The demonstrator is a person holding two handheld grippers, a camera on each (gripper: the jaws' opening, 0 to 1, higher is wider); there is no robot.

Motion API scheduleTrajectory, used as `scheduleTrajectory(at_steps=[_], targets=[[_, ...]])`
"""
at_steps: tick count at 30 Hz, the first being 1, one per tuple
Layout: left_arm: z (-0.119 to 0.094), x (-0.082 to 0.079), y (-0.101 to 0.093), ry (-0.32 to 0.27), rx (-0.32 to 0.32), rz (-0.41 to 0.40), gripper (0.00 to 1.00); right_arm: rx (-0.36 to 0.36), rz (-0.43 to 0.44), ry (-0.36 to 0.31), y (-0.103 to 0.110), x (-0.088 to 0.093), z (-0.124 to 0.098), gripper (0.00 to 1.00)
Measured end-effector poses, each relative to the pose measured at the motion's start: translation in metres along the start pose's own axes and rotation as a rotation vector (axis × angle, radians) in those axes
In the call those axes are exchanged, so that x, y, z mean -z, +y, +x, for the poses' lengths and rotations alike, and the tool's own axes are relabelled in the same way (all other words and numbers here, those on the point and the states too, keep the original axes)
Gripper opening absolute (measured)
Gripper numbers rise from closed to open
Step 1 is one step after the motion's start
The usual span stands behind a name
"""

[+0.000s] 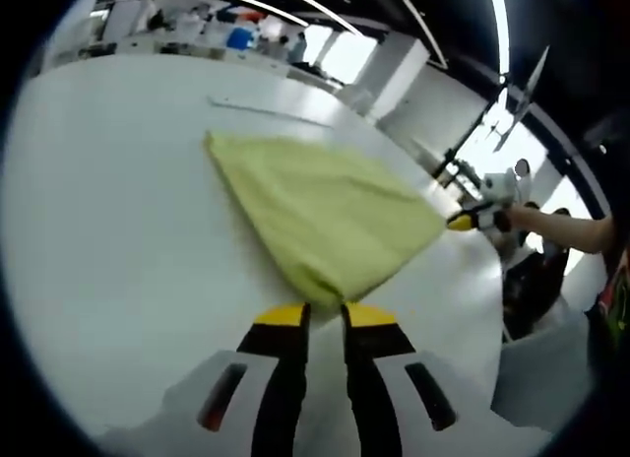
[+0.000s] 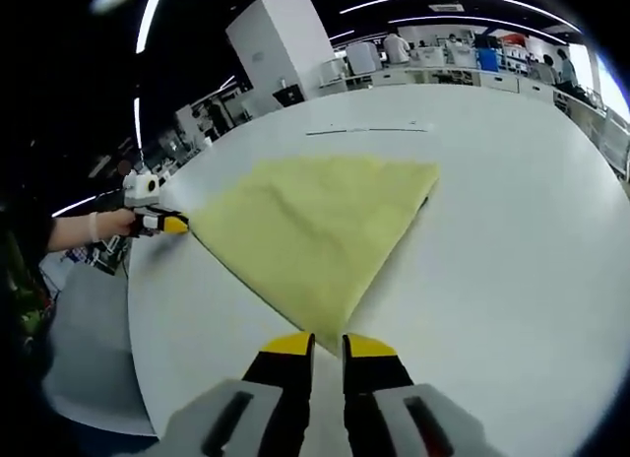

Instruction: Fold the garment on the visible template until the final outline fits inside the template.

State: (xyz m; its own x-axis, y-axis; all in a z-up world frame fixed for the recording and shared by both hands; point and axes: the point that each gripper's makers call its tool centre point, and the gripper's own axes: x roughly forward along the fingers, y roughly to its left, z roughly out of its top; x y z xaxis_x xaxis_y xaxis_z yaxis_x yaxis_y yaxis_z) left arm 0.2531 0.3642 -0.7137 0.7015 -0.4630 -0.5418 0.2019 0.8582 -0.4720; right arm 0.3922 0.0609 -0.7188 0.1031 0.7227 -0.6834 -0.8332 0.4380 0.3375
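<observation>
A pale yellow garment (image 1: 320,206) lies folded flat on the white table (image 1: 108,240), in a roughly triangular outline. Its near corner runs in between my left gripper's (image 1: 326,314) yellow-tipped jaws, which stand close together, shut on the cloth. In the right gripper view the garment (image 2: 315,226) tapers to a corner held in my right gripper (image 2: 328,346), also shut. A thin dark template line (image 2: 369,130) shows on the table beyond the cloth. Each gripper appears in the other view at a side corner: the right gripper (image 1: 463,221), the left gripper (image 2: 162,222).
The table's rounded edge (image 2: 133,309) drops off close to the left gripper's side, with grey floor beyond. A person's forearm (image 1: 566,230) reaches in from the table edge. Shelves, a white pillar (image 2: 281,48) and people stand far behind the table.
</observation>
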Motion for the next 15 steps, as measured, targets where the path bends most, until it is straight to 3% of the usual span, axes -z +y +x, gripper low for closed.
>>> scheduleTrajectory(at_steps=[2, 15], targets=[[0.0001, 0.0008, 0.0013, 0.003, -0.004, 0.005, 0.00, -0.001, 0.002, -0.001, 0.0001, -0.0002, -0.0007, 0.02], [-0.0030, 0.0017, 0.0018, 0.009, 0.001, 0.052, 0.00, -0.007, 0.020, -0.003, 0.0010, -0.0007, -0.0030, 0.00]])
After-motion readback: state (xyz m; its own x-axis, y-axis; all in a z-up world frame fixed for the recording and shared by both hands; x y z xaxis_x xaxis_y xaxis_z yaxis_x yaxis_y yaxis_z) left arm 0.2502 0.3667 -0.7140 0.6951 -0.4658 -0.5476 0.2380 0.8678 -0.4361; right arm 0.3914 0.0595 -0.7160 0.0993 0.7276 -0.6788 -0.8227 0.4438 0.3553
